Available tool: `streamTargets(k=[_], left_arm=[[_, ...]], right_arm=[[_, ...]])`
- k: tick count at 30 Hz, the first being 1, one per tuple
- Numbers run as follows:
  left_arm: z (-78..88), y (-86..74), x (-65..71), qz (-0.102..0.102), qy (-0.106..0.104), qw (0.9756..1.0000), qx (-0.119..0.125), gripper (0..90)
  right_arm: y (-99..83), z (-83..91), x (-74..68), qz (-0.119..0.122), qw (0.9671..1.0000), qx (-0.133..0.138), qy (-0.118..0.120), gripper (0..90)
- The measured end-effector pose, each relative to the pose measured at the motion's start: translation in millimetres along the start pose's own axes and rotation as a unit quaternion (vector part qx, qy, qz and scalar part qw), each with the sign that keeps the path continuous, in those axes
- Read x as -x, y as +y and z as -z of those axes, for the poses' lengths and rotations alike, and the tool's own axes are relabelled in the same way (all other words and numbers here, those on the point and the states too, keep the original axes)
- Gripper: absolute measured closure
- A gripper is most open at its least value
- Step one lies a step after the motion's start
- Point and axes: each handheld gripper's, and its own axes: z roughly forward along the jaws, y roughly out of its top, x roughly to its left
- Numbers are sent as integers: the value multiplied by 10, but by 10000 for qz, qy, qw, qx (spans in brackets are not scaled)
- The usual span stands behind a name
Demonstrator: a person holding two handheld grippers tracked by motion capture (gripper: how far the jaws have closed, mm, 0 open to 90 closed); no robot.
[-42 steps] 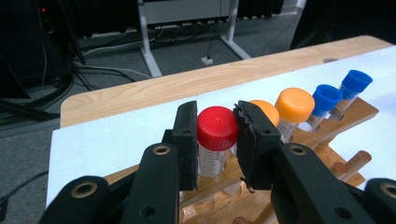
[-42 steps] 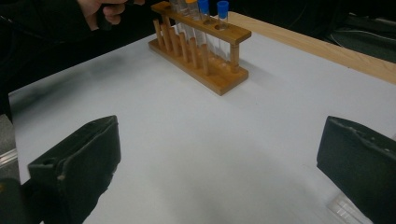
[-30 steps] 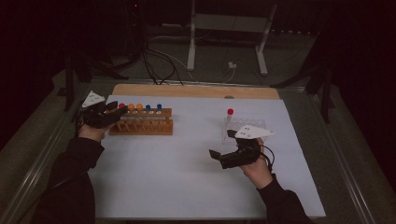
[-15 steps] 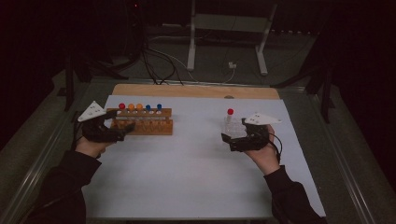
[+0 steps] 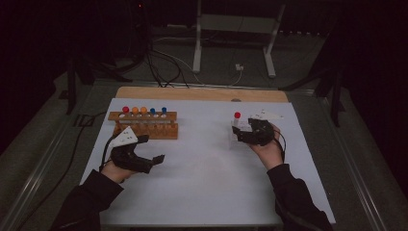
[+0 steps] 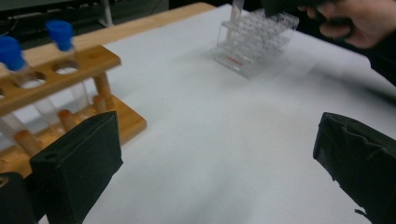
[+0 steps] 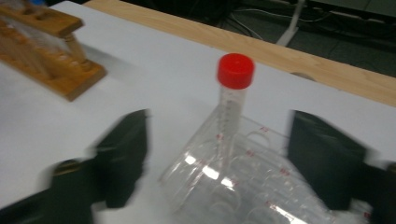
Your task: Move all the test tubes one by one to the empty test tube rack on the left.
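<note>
A wooden rack [image 5: 144, 126] holds several capped tubes: red, orange and blue [image 6: 60, 35]. My left gripper [image 5: 155, 162] hovers in front of it over the white sheet, its jaws wide open [image 6: 215, 163] with nothing between them. A clear plastic rack [image 7: 243, 186] stands at the right with one red-capped tube [image 7: 235, 70] upright in it. My right gripper [image 5: 240, 134] straddles that rack [image 6: 254, 39], one jaw on each side. Its jaws have just been closing, blurred, with small gaps still showing to the rack.
A white sheet [image 5: 207, 173] covers the table, with a wooden strip [image 5: 202, 94] along its far edge. Cables and a metal stand [image 5: 231, 43] lie on the dark floor beyond. The table's metal rim [image 5: 43, 168] runs along the left.
My left gripper pulled back from the wooden rack toward the front, jaws now open and empty. My right gripper moved forward and left up to the clear rack.
</note>
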Motion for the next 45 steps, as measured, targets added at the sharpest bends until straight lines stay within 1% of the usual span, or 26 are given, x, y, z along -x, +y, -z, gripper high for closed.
streamTargets(k=[1, 2, 4, 5, 7, 8, 10, 11, 12, 14, 16, 22, 27, 34, 37, 39, 40, 42, 43, 45], left_arm=[[-15, -6, 11, -4, 11, 10000, -16, 20], [-23, -11, 13, -5, -48, 10000, -41, 20], [-41, -25, 22, -25, -64, 10000, -70, 20], [-48, -32, 23, -2, -113, 9999, -74, 20], [-60, -44, 27, 6, -119, 9999, -89, 20], [-65, -48, 27, 14, -156, 9998, -86, 20], [-76, -54, 33, -7, -146, 9998, -110, 20], [-80, -56, 36, -4, -176, 9998, -112, 20], [-85, -57, 43, -3, -170, 9998, -118, 20], [-92, -57, 52, -44, -194, 9997, -125, 20], [-97, -54, 58, -56, -183, 9997, -141, 20], [-101, -43, 70, -76, -218, 9996, -170, 20], [-98, -17, 85, -120, -232, 9995, -169, 20], [-85, 55, 120, -175, -303, 9993, -119, 20], [-85, 98, 137, -208, -331, 9992, -101, 20], [-90, 129, 153, -239, -335, 9991, -92, 20], [-93, 144, 160, -250, -368, 9990, -85, 20], [-102, 179, 177, -281, -375, 9989, -88, 20], [-106, 196, 184, -297, -411, 9987, -90, 20], [-118, 230, 202, -334, -436, 9984, -89, 20]], right_arm=[[9, -28, 17, -19, 10000, -29, -55, 350], [17, -53, 32, -86, 9999, -55, -64, 391], [31, -103, 61, -139, 9998, -91, -120, 460], [36, -131, 73, -174, 9997, -133, -77, 507], [37, -183, 83, -195, 9996, -205, -15, 552], [37, -208, 82, -199, 9995, -248, 23, 582], [35, -252, 75, -195, 9993, -304, 27, 619], [35, -268, 68, -203, 9993, -328, 34, 645], [35, -283, 61, -196, 9993, -322, 3, 675], [36, -313, 55, -204, 9991, -371, 35, 697], [36, -336, 44, -175, 9990, -403, -33, 738], [61, -330, 26, -41, 9987, -493, -108, 751], [135, -209, 10, 76, 9994, -317, -134, 753], [305, 39, -21, 214, 9997, 12, -145, 753], [372, 152, -62, 296, 9994, 141, -106, 753], [402, 222, -97, 355, 9991, 207, -40, 753], [411, 253, -122, 389, 9990, 241, -13, 753], [421, 309, -169, 445, 9986, 289, 87, 753], [419, 332, -197, 490, 9982, 308, 130, 753], [405, 368, -256, 503, 9979, 319, 252, 753]])
